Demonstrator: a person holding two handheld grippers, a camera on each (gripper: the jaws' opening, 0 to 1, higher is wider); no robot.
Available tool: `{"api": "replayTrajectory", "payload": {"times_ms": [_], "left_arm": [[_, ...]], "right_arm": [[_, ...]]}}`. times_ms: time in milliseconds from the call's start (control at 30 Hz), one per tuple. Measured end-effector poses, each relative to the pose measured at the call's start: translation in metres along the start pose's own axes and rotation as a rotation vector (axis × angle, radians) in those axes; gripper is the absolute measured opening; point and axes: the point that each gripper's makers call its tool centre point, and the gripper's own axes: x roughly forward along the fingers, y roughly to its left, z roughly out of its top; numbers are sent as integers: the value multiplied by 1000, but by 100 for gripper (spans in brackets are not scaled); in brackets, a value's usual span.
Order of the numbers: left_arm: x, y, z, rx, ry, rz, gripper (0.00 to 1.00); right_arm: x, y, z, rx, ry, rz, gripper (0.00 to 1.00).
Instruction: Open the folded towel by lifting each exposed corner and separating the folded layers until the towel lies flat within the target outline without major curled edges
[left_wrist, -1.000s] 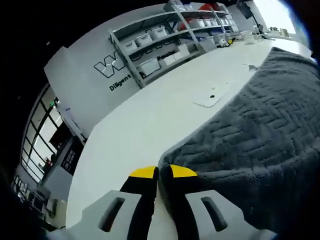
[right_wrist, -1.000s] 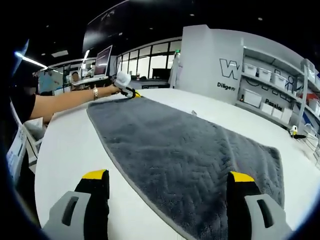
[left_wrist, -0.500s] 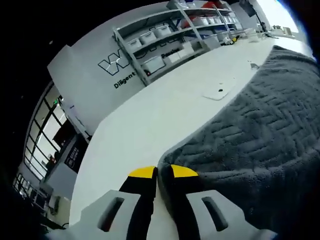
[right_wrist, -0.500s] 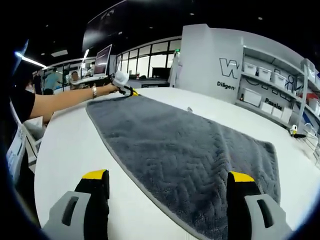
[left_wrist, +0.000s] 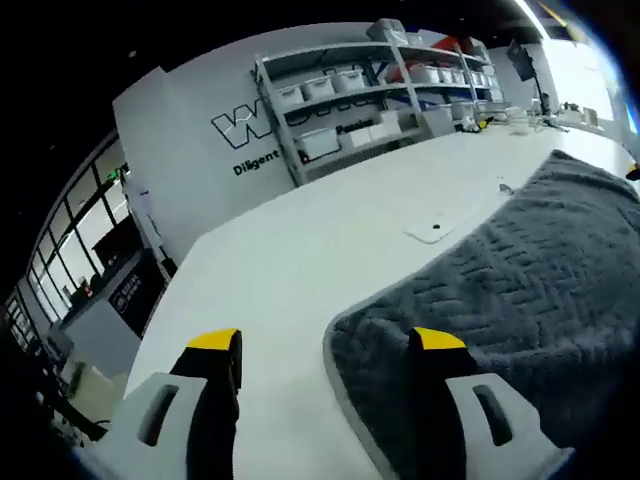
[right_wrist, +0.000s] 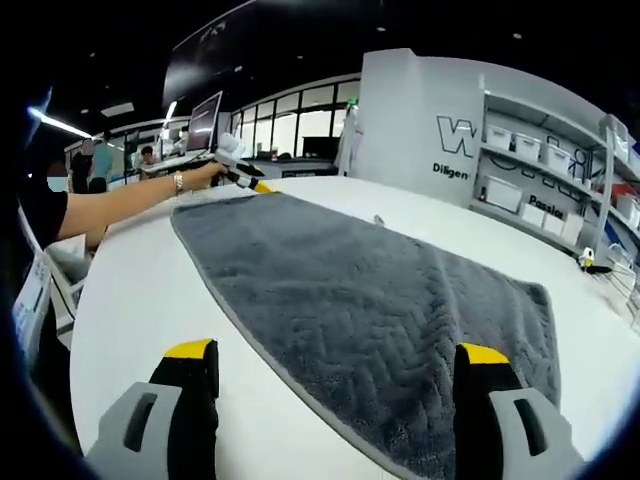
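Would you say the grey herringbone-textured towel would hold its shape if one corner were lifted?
Probably not: the grey herringbone-textured towel lies limp and flat on the white table, so it would likely drape. Its thick pile suggests some weight and grip.

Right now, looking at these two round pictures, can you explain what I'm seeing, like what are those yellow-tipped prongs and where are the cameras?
A person holds a two-jaw gripper in each hand, and a fisheye camera rides on each, looking along its jaws. In the left gripper view, the left gripper is open, holding nothing, at a corner of the grey towel. In the right gripper view, the right gripper is open too, above the towel's near edge. The towel lies spread on a white table. The person's outstretched arm reaches to the far corner.
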Motion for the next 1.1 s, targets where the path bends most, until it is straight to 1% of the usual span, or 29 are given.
{"api": "replayTrajectory", "payload": {"times_ms": [33,67,100,133,167,200,300,333,367,400,467,533,600,633,700,733,800,833,867,900,1000,1100], "left_arm": [[-3,-4,2,-11,-13,-16,77],[-9,-11,6,-36,-37,-52,81],[-13,-15,7,-56,-42,-81,84],[-16,-18,7,-67,-47,-93,88],[-19,-20,9,-74,-61,-103,89],[-26,-26,12,-94,-88,-127,90],[-41,-39,14,-141,-116,-186,95],[-46,-45,13,-157,-114,-207,97],[-54,-52,12,-191,-113,-230,97],[-59,-57,11,-200,-117,-245,98],[-72,-69,10,-198,-127,-276,99],[-83,-77,10,-194,-146,-292,99],[-97,-89,8,-183,-156,-320,99],[-104,-96,8,-184,-164,-336,99],[-118,-111,4,-190,-156,-388,99],[-126,-117,3,-194,-163,-403,99],[-139,-129,-1,-188,-165,-417,99],[-147,-135,-4,-171,-164,-420,99],[-153,-138,-7,-169,-161,-411,99],[-155,-138,-8,-172,-161,-405,99],[-177,-150,-14,-219,-169,-427,99],[-190,-160,-19,-218,-175,-424,99]], "right_arm": [[0,0,0,-1,1,0,99],[0,0,-1,-1,3,0,99],[0,0,-1,0,5,1,99],[0,0,-1,1,5,1,99],[0,0,-2,1,5,1,99],[0,0,-2,3,5,1,99],[-1,-2,-2,11,3,-4,99],[-1,-2,-2,11,4,-4,99],[-1,-2,-2,8,4,-3,99],[-1,-2,-2,6,2,-1,99],[-1,-2,-1,9,0,5,99],[0,-1,-1,10,-1,9,99],[0,-3,-2,15,3,8,99],[0,-3,-2,17,6,6,99],[0,-5,-3,22,6,3,99],[0,-6,-3,24,5,2,99],[0,-7,-3,28,4,-1,99],[0,-7,-3,29,4,-2,99],[0,-7,-3,30,4,-2,99],[0,-7,-3,31,5,-3,99],[1,-7,-5,29,12,-2,99],[1,-7,-5,30,13,-2,99]]}}
